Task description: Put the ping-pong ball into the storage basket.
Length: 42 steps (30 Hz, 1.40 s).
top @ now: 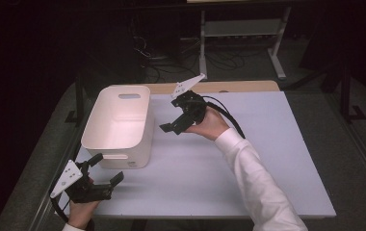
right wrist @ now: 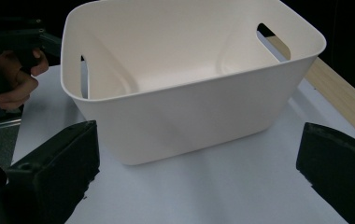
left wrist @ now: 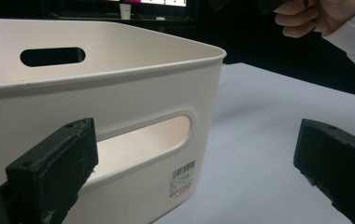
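One white plastic bin (top: pixel 118 122) sits on the table (top: pixel 267 159), near the left edge and toward the far left corner. It is open at the top and I can see nothing inside it. It has two handle holes that I can count, one in the far short wall and one in the near short wall. A small label with a barcode (left wrist: pixel 182 179) is stuck low on the near wall, close to its right corner.

There are two grippers, one in each hand. The left gripper (top: pixel 105 168) is at the near left corner of the table, just in front of the bin's near wall. Its two black jaws stand wide apart and nothing is between them. In the left gripper view, one jaw sits in front of the near handle hole and the other is over bare table.

The right gripper (top: pixel 175 126) is held above the table, just beside the bin's right long wall, near the far edge. It is not touching the bin. Its two jaws are also spread wide with nothing in them. In the right gripper view, the bin's long wall lies between the two jaws, farther off.

One white sleeve (top: pixel 258 185) covers the right arm.
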Motion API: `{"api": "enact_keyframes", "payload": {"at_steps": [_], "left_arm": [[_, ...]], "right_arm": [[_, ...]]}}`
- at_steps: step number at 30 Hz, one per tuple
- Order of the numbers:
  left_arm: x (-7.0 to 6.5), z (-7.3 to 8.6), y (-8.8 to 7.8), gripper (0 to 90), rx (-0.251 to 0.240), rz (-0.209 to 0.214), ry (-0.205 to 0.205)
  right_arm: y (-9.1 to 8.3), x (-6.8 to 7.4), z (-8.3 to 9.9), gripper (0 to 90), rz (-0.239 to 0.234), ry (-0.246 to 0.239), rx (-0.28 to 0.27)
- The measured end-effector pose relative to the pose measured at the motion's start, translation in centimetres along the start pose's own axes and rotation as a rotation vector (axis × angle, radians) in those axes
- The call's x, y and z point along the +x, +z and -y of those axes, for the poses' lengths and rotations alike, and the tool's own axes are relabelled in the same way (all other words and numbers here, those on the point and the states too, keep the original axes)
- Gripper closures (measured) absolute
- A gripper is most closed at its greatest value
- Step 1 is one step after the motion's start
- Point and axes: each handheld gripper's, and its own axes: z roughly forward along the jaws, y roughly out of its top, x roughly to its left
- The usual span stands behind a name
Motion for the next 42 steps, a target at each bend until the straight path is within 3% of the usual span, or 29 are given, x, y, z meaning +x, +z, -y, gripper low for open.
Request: {"api": "enact_keyframes", "payload": {"at_steps": [20,21,22,42], "left_arm": [[-0.1,0.0,0.1,0.0,0.012,-0.008,0.001],[-0.1,0.0,0.0,0.0,0.026,-0.011,0.014],[-0.2,0.1,0.1,0.0,0.016,-0.009,0.001],[-0.2,0.0,0.0,0.0,0.011,-0.015,0.002]], "right_arm": [[-3.9,-0.4,5.1,0.0,0.050,0.072,-0.052],[-4.0,-0.3,5.1,0.0,0.043,0.100,-0.061],[-4.2,-0.3,5.3,0.0,0.045,0.104,-0.063],[-6.3,0.6,8.3,0.0,0.092,0.124,-0.110]]}}
